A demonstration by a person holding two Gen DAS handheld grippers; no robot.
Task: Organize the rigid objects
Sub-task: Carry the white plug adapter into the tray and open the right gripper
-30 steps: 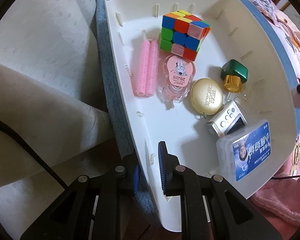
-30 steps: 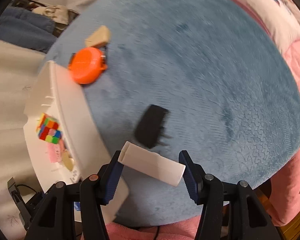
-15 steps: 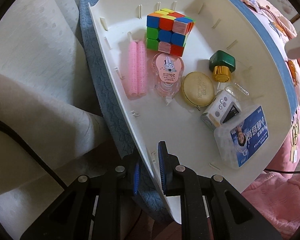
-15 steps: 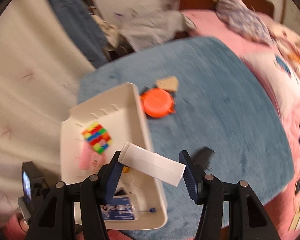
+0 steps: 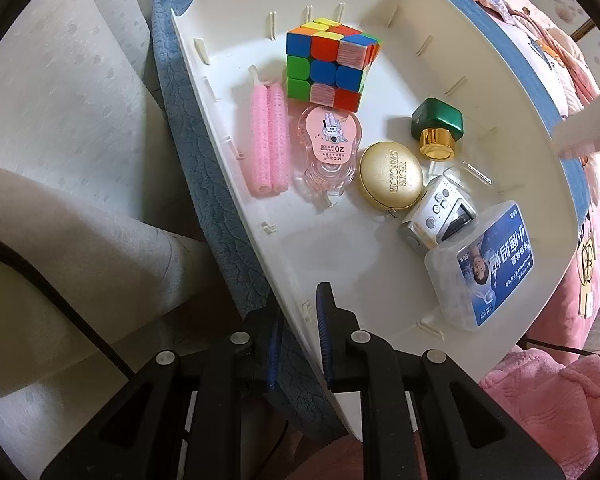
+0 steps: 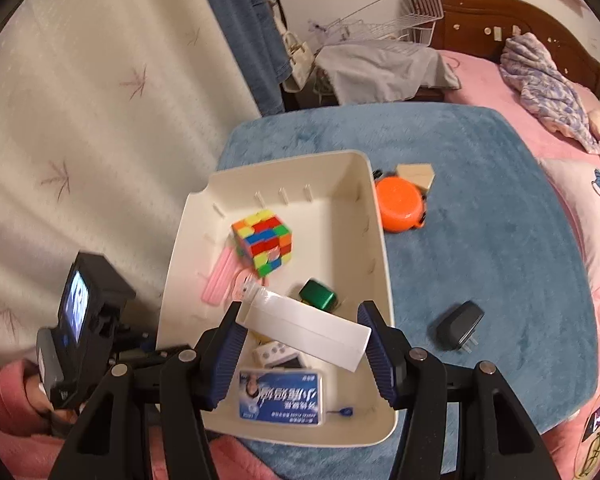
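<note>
A white bin (image 5: 540, 120) sits on a blue blanket (image 6: 480, 200). It holds a colour cube (image 5: 332, 64), pink rollers (image 5: 268, 140), a pink tape dispenser (image 5: 330, 144), a gold case (image 5: 392, 174), a green-capped bottle (image 5: 438, 128), a silver device (image 5: 436, 216) and a blue-labelled clear box (image 5: 484, 264). My left gripper (image 5: 300, 340) is shut on the bin's near wall. My right gripper (image 6: 304, 344) is shut on a long white box (image 6: 304, 332), held tilted above the bin's (image 6: 380, 248) near half. That box shows as a blur (image 5: 588, 128) at the left wrist view's right edge.
On the blanket right of the bin lie an orange round case (image 6: 400, 204), a tan box (image 6: 416, 174) and a black charger (image 6: 458, 326). A pale curtain (image 6: 80, 120) hangs to the left. Pink bedding (image 6: 500, 92) and a wire rack (image 6: 400, 20) lie beyond.
My right gripper has risen and swung from above the bare blanket to above the bin, still carrying the white box. The left gripper kept its hold and rolled slightly.
</note>
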